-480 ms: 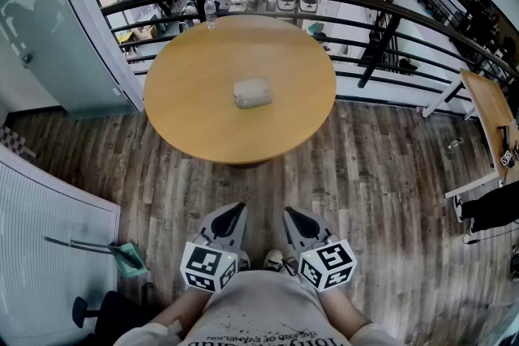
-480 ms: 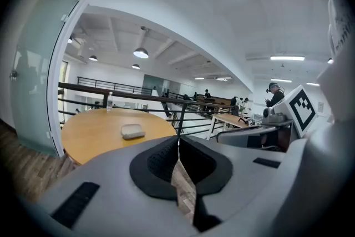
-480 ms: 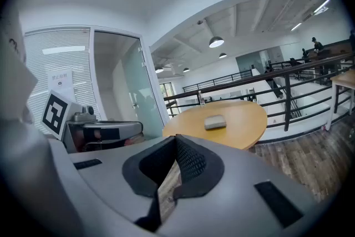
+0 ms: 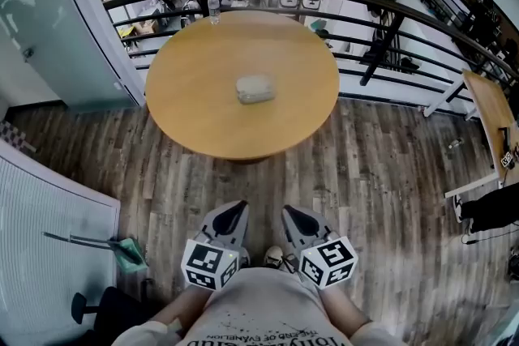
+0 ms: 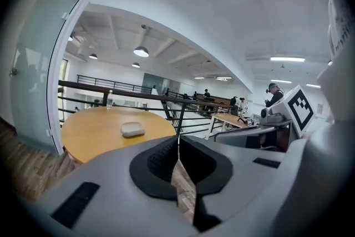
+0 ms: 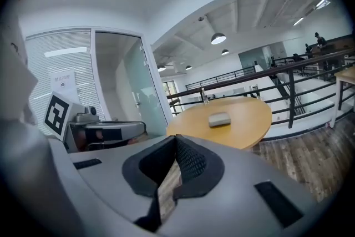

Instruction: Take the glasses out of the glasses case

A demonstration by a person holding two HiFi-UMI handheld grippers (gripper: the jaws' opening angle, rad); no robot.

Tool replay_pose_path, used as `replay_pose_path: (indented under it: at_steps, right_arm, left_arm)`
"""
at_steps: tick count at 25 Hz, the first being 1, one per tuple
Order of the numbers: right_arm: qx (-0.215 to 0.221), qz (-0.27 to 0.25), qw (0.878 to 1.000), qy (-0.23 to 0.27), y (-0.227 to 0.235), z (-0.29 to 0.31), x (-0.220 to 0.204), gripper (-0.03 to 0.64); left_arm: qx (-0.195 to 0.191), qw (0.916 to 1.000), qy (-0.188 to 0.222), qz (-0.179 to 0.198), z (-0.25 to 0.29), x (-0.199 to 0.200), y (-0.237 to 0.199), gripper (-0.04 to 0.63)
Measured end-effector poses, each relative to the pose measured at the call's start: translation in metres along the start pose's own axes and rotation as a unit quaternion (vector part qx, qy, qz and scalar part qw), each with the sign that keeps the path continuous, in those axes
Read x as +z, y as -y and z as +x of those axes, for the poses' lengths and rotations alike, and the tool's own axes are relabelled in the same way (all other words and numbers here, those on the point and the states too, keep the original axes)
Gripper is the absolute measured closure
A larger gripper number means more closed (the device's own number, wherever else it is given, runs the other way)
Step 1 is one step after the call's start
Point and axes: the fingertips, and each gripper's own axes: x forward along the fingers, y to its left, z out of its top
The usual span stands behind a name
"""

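Glasses case (image 4: 255, 88) on tbl (image 4: 195, 101) (closed)

Hardly any writing here can be read. Your shirt (image 4: 247, 312) carries dark lettering near the bottom edge of the head view. It runs upside down to that camera, is small and partly cut off, so the words cannot be made out with any certainty. The cube (image 4: 208, 265) on your left tongs (image 4: 235, 211) and the cube (image 4: 328, 262) on your right tongs (image 4: 289, 213) bear black-and-white square patterns, not letters. In the right gripper view a white notice (image 6: 62, 82) on the blinds has a reddish mark; its print is too small to read. The label on the bottle (image 4: 214, 8) on the worktop (image 4: 195, 109) is illegible too.
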Motion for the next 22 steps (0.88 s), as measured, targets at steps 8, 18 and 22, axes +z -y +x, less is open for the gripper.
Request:
replay_pose_path:
  at_steps: [8,18,22]
  right_arm:
    - [-0.001,0.002,1.0,0.004,-0.011,0.008,0.0,0.592]
    - [-0.004,-0.019,1.0,0.01,-0.042,0.03,0.008,0.592]
    - [-0.008,-0.019,1.0,0.012,-0.049,0.037,0.009,0.592]
  left_arm:
    - [-0.011,0.9999,0.004,-0.003,-0.01,-0.002,-0.01,0.566]
    - [-0.035,0.9992,-0.005,0.017,-0.034,-0.006,-0.033,0.566]
    - [-0.036,0.9993,0.004,0.01,-0.042,-0.004,-0.048,0.566]
